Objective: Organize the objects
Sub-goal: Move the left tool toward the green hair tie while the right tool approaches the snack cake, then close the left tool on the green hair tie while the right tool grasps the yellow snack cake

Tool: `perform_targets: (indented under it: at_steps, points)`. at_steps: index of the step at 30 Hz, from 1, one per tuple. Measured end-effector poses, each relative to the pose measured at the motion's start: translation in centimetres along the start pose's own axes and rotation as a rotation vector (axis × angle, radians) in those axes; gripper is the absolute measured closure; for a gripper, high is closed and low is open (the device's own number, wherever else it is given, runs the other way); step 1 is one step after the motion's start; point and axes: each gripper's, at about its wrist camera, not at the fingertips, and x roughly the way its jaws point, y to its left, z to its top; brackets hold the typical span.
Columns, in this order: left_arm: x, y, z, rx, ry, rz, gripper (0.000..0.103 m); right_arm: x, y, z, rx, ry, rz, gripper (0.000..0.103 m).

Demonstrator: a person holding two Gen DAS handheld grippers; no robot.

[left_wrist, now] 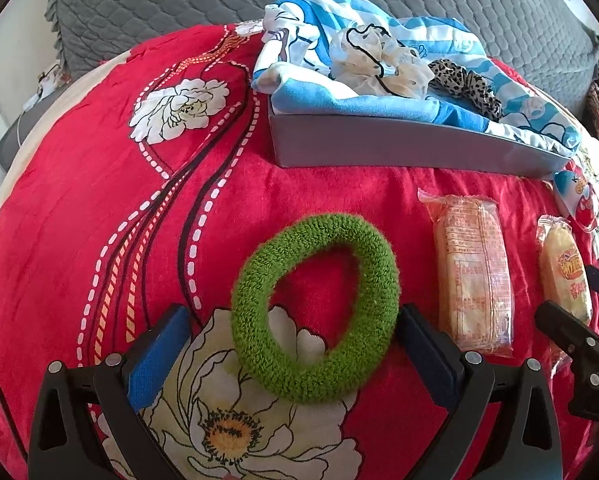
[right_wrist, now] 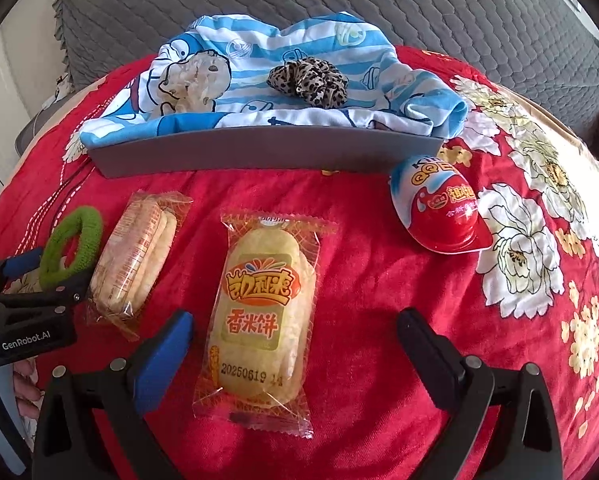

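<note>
A fuzzy green hair tie lies on the red floral blanket, and my left gripper stands open around it, fingers on either side. Its right finger sits against the tie's edge. In the right wrist view the same hair tie shows at the far left beside the left gripper. My right gripper is open over a yellow rice cracker packet that lies flat between its fingers. A second, clear cracker packet rests to the left of it.
A grey tray at the back holds a blue striped cloth, a leopard scrunchie and a cream scrunchie. A red and white chocolate egg lies right of the tray. A grey quilted cushion runs behind.
</note>
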Motion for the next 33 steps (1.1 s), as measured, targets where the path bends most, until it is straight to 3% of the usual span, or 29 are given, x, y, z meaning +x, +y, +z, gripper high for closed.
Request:
perform_targets:
  at_steps: [5,21,25,27,29,33]
  points:
    - [0.1,0.0,0.0,-0.002,-0.002,-0.001,0.001,0.1,-0.3,0.1,0.03,0.0,0.025,0.001]
    - [0.4,0.3,0.2,0.0,-0.004,0.007,0.004,0.8,0.7,-0.1,-0.027,-0.005,-0.024,0.004]
    - [0.3,0.5,0.3,-0.003,-0.004,0.008,0.011,0.7,0.9,-0.1,-0.041,-0.01,-0.022,0.012]
    - [0.2,0.4,0.4,0.001,-0.007,-0.003,0.019,0.7,1.2,-0.2,-0.058,-0.015,-0.024,0.016]
    - [0.0,0.2,0.4,0.014,-0.011,-0.014,0.032,0.6,1.4,-0.2,-0.069,-0.019,-0.026,0.019]
    - [-0.2,-0.4,0.1,0.029,-0.009,-0.028,0.042,0.5,1.8,-0.3,-0.09,-0.025,-0.02,0.029]
